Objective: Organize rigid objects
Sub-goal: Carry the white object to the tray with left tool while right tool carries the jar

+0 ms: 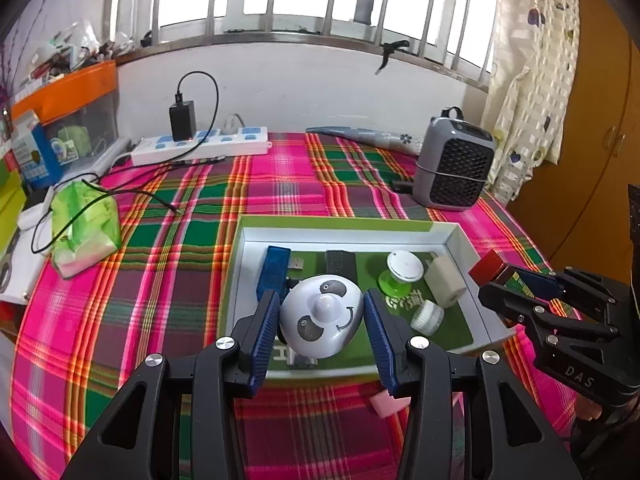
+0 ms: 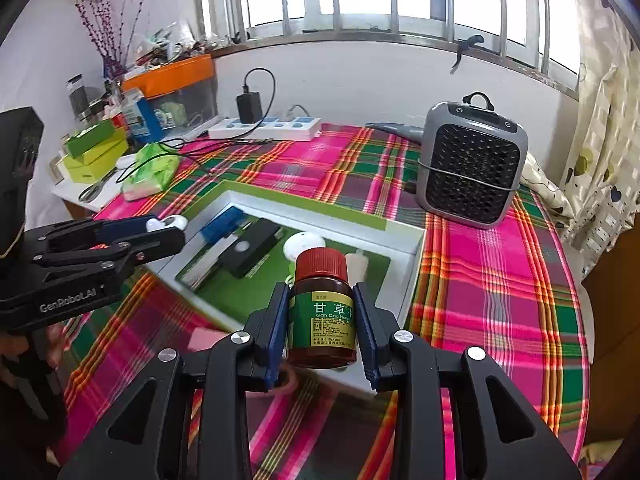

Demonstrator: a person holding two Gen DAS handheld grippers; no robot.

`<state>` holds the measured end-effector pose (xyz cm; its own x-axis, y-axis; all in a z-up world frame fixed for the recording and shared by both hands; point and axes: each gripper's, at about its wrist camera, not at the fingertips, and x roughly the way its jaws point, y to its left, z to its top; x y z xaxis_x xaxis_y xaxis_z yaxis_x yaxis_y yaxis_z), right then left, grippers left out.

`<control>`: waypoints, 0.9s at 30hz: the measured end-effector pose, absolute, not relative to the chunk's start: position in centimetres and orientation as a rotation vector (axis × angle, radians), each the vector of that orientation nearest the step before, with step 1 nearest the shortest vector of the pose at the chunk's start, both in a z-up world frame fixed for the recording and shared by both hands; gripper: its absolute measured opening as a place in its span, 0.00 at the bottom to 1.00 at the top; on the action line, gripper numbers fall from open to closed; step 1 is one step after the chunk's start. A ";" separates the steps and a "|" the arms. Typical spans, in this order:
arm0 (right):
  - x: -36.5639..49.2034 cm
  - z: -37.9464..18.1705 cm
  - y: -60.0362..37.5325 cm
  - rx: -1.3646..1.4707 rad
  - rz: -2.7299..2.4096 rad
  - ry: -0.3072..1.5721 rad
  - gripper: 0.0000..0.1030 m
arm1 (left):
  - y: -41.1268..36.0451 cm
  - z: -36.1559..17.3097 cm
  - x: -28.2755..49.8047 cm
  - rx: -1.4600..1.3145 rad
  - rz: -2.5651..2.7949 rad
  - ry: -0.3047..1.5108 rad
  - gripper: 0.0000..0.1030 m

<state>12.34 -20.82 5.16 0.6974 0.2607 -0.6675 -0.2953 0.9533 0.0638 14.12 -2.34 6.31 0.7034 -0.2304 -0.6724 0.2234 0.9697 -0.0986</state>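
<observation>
The left claw [image 1: 322,320] points steeply downward with its two blue-padded fingers [image 1: 266,332] spread wide, each pad pressed against a flank of the round white panda-faced gadget [image 1: 320,322] it carries. Seen from the right wrist view, this claw sits to the left of the red-capped bottle [image 2: 322,312], its black linkage arms reaching in level from the frame edge. The right claw [image 2: 322,328] tilts down at a like angle, its fingers [image 2: 278,332] set narrower and clamped on both sides of that bottle. A bit of a person's hand [image 2: 54,346] shows below the left claw's body.
</observation>
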 end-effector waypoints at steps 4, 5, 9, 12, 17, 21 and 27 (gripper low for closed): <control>13.8 4.8 -21.1 -0.043 0.296 0.750 0.32 | -2.0 6.1 15.3 -0.011 -0.237 0.757 0.41; 14.2 4.7 -21.2 -0.039 0.293 0.756 0.32 | -1.9 6.1 15.6 -0.011 -0.233 0.758 0.41; 15.5 4.5 -21.4 -0.034 0.285 0.767 0.32 | -1.8 5.8 16.6 -0.009 -0.223 0.764 0.41; 16.6 4.4 -21.4 -0.031 0.283 0.776 0.32 | -1.7 5.4 17.2 -0.008 -0.219 0.773 0.41; 17.9 4.0 -21.0 -0.032 0.292 0.791 0.32 | -1.6 4.7 17.9 -0.009 -0.213 0.791 0.41; 18.8 3.6 -20.9 -0.027 0.305 0.806 0.32 | -1.7 4.3 18.2 -0.009 -0.212 0.800 0.41; 19.4 3.5 -20.7 -0.023 0.313 0.806 0.32 | -1.6 3.8 18.6 -0.009 -0.211 0.813 0.41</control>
